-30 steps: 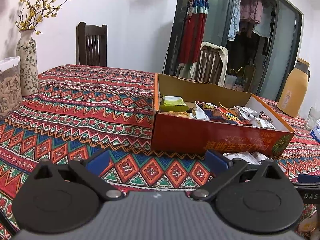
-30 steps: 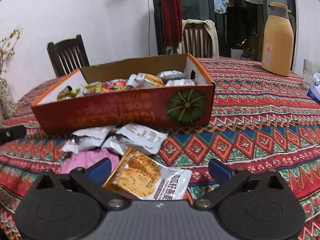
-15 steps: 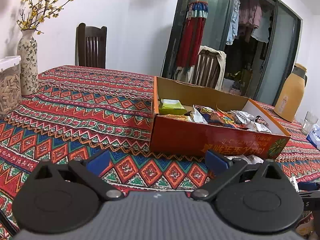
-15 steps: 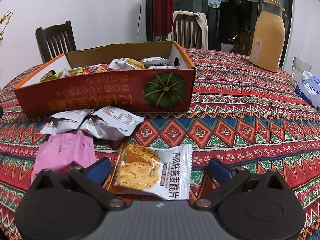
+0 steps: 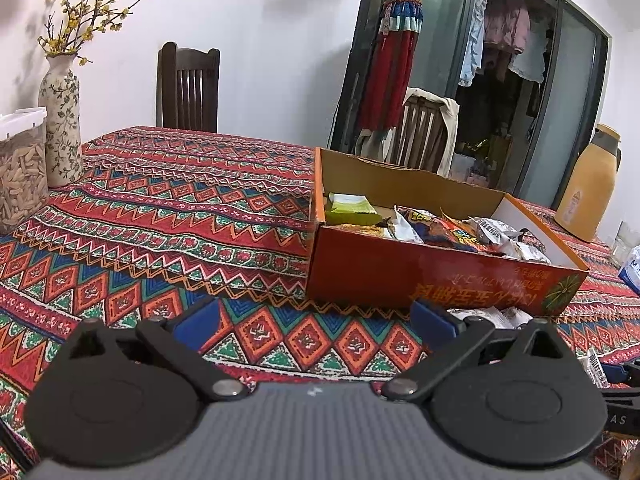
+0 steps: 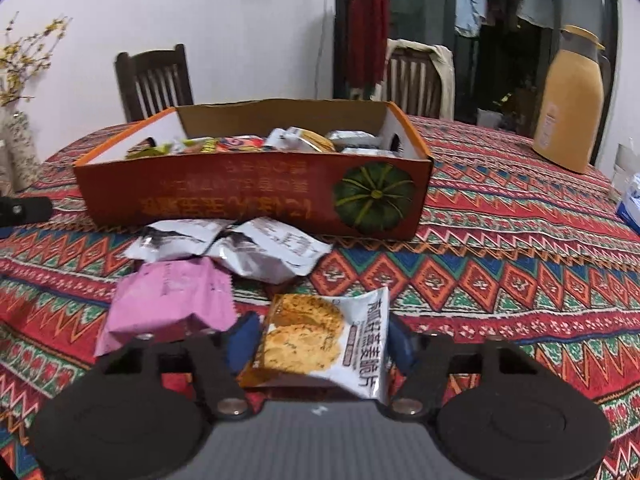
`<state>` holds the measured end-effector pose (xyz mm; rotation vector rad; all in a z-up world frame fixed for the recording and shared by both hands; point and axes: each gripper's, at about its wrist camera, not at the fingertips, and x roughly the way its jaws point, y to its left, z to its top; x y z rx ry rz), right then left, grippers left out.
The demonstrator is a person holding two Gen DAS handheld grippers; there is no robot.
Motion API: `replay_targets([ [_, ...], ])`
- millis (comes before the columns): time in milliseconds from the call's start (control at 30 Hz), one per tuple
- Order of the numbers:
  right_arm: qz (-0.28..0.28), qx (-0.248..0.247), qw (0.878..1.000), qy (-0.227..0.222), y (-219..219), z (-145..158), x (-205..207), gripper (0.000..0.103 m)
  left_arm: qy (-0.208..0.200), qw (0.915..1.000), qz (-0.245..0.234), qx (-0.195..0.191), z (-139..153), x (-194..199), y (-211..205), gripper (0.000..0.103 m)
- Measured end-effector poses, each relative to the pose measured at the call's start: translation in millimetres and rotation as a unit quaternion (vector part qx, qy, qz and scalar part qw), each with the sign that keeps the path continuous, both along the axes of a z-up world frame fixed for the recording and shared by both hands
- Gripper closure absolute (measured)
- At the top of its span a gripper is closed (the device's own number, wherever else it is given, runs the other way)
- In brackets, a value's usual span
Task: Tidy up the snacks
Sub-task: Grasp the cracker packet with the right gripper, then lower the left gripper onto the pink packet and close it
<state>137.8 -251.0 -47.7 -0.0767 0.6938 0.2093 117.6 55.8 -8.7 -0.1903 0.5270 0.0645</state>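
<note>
Right gripper (image 6: pixel 320 344) jaws just closed in on cracker packet (image 6: pixel 320 340), pads at both edges — thin crinkly film could slip or buckle on lift. Left gripper (image 5: pixel 314 320) wide open, empty, over tablecloth (image 5: pixel 160 220). Box (image 6: pixel 256 196) far, half full. Pink packet (image 6: pixel 172 300) touching left finger — may drag along. Silver packets (image 6: pixel 240 244) lie between.

Both wrist views look low across the table at the snack box (image 5: pixel 420 280).

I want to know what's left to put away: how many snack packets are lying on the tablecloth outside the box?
4. The cracker packet between the right tongs, the pink packet beside it, and two silver packets against the box. More may be hidden.
</note>
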Motion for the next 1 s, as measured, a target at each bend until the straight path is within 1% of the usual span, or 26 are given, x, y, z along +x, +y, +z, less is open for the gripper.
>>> replay_targets([
  [67,0.007,0.003,1.000,-0.004,-0.4,0.6,-2.3,0.052,0.001,1.0000,0.001,0.001,-0.4,0.6,-0.1,0.000],
  [100,0.011,0.005,1.000,-0.006,-0.7,0.8,-3.3,0.053,0.002,1.0000,0.002,0.002,-0.8,1.2,-0.4,0.000],
  [267,0.005,0.010,1.000,-0.014,-7.9,1.0,-5.8,0.054,0.016,0.9998,0.009,0.007,-3.9,5.6,-1.4,0.000],
  [500,-0.017,0.025,0.999,-0.046,-28.7,10.3,1.3,0.054,0.030,0.9993,0.016,0.014,-7.5,10.3,-1.8,0.000],
  [633,-0.037,0.046,0.996,-0.060,-41.0,12.2,10.7,0.053,0.039,0.9988,0.023,0.020,-9.9,13.7,-2.6,0.000],
  [800,-0.067,0.081,0.991,-0.082,-53.1,9.6,16.4,0.053,0.048,0.9979,0.031,0.031,-12.2,17.0,-4.4,0.000],
  [900,-0.066,0.093,0.990,-0.088,-57.4,9.0,13.8,0.053,0.054,0.9970,0.036,0.041,-13.0,18.7,-6.9,0.000],
  [1000,-0.060,0.095,0.989,-0.091,-57.2,7.2,12.3,0.053,0.071,0.9951,0.038,0.057,-12.8,22.8,-12.8,0.000],
])
